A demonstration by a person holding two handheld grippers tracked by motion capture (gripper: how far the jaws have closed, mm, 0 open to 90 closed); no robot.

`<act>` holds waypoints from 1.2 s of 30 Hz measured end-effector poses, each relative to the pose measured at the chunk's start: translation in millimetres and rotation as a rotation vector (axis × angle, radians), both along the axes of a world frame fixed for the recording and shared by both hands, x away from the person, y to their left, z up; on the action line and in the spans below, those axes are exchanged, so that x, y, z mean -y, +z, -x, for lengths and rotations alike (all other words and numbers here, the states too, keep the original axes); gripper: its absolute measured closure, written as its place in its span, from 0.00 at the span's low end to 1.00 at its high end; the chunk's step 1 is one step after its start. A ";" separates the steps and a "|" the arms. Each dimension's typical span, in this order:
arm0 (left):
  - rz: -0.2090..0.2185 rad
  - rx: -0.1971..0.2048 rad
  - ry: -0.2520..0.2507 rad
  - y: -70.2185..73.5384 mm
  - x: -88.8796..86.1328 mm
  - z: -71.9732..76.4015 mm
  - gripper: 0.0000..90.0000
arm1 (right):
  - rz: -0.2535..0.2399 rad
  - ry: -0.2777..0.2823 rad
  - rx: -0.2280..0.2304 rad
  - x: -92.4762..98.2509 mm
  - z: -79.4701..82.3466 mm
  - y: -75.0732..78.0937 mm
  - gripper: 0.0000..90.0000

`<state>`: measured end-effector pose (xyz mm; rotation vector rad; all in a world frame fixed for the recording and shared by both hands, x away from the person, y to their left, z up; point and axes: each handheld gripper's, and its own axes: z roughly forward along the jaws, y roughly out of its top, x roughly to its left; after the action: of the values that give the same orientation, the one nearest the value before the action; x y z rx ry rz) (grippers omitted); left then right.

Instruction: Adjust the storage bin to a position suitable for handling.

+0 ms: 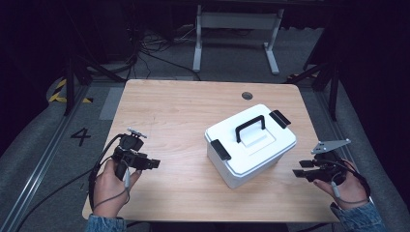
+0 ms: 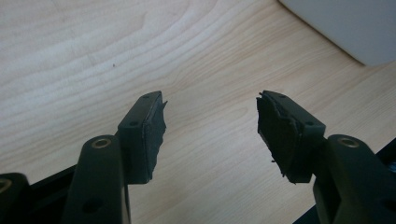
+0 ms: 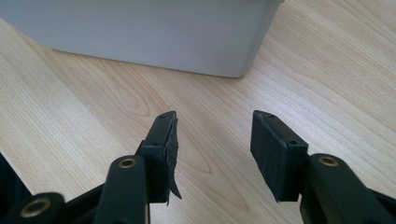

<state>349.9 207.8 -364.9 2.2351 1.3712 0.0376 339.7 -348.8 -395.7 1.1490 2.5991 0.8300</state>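
left gripper [image 1: 153,163], lower left of the high view, is hovering over bare table [image 1: 174,106], jaws spread wide and gripping nothing. right gripper [image 1: 296,168], lower right, is likewise standing with jaws spread and empty. white box [image 1: 250,144] is sitting right of centre between them, apart from both, lid on, black handle [image 1: 250,127] upright, black latches at both ends.

Pale wooden table [image 1: 174,106], round hole [image 1: 247,95] toward one o'clock; white lidded box [image 1: 250,145] resting at three o'clock.
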 end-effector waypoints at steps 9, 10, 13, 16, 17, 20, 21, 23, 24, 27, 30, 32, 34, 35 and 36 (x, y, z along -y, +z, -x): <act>0.036 0.020 -0.047 18.6 11.8 0.4 0.50 | -0.005 -0.009 -0.008 1.9 4.9 -1.5 0.58; 0.061 0.031 -0.059 23.2 13.0 -0.6 0.50 | -0.004 -0.009 -0.004 2.7 5.6 -1.4 0.58; 0.073 0.060 -0.081 34.0 19.3 -1.3 0.52 | -0.010 -0.018 -0.007 4.8 9.1 -1.1 0.57; 0.084 0.078 -0.085 40.9 24.9 -1.6 0.55 | -0.014 -0.018 -0.007 6.5 9.9 -0.7 0.57; 0.093 0.083 -0.091 43.8 27.8 -1.9 0.56 | -0.013 -0.022 -0.004 7.2 10.1 -0.3 0.57; 0.089 0.088 -0.130 53.3 37.4 -4.4 0.55 | -0.020 -0.023 -0.003 7.3 10.8 0.6 0.57; 0.092 0.084 -0.135 55.5 40.0 -5.1 0.54 | -0.016 -0.020 0.002 6.8 11.2 0.3 0.57; 0.108 0.083 -0.152 62.1 46.9 -7.8 0.52 | -0.017 -0.015 -0.001 5.7 12.7 -0.1 0.57; 0.126 0.088 -0.149 64.2 49.8 -8.2 0.52 | -0.016 -0.014 0.001 5.4 13.3 -0.7 0.57; 0.167 0.101 -0.155 70.1 57.1 -10.6 0.49 | -0.020 -0.015 0.008 6.0 13.7 -1.7 0.55; 0.204 0.097 -0.161 73.7 65.1 -13.5 0.49 | -0.027 -0.025 0.008 6.7 13.8 -2.2 0.54; 0.198 0.105 -0.181 78.1 74.2 -15.7 0.48 | -0.024 -0.024 0.016 6.5 14.0 -3.4 0.54; 0.196 0.112 -0.197 81.4 80.6 -16.9 0.47 | -0.026 -0.022 0.015 5.9 14.3 -3.9 0.54; 0.193 0.115 -0.204 82.7 83.2 -17.4 0.47 | -0.025 -0.021 0.017 5.6 14.3 -4.2 0.54; 0.189 0.120 -0.218 85.3 88.3 -18.7 0.47 | -0.026 -0.021 0.019 5.5 14.4 -4.4 0.54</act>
<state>368.6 119.5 -279.6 2.1719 1.0191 -0.0325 325.4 -354.3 -400.1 1.1679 2.5638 0.8691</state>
